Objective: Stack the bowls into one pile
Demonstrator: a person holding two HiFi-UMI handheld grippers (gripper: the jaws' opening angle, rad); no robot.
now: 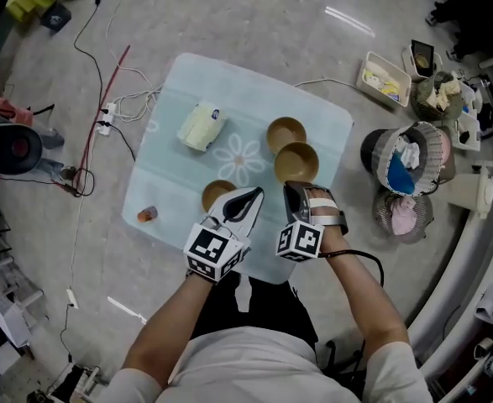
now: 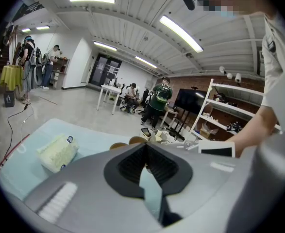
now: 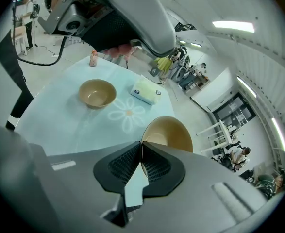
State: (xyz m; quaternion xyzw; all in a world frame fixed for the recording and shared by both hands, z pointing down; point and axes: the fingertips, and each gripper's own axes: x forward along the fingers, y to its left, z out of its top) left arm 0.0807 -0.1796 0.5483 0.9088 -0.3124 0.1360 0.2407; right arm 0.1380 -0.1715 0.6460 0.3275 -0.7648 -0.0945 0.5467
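Observation:
Three tan bowls are on a pale blue cloth (image 1: 166, 170) with a flower print. My right gripper (image 1: 293, 186) (image 3: 141, 143) is shut on the near rim of one bowl (image 1: 296, 163) (image 3: 169, 131). A second bowl (image 1: 286, 133) sits just beyond it, hidden in the right gripper view. The third bowl (image 1: 217, 195) (image 3: 97, 92) rests near the front, just left of my left gripper (image 1: 253, 195) (image 2: 146, 145). That gripper is shut with nothing between its pads. Two bowl rims (image 2: 136, 140) peek over its jaws in the left gripper view.
A pale yellow packet (image 1: 200, 126) (image 2: 58, 152) lies at the cloth's far left. A small reddish bottle (image 1: 147, 214) stands near the front left edge. Baskets and bins (image 1: 407, 159) crowd the floor on the right. Cables (image 1: 103, 99) run along the left.

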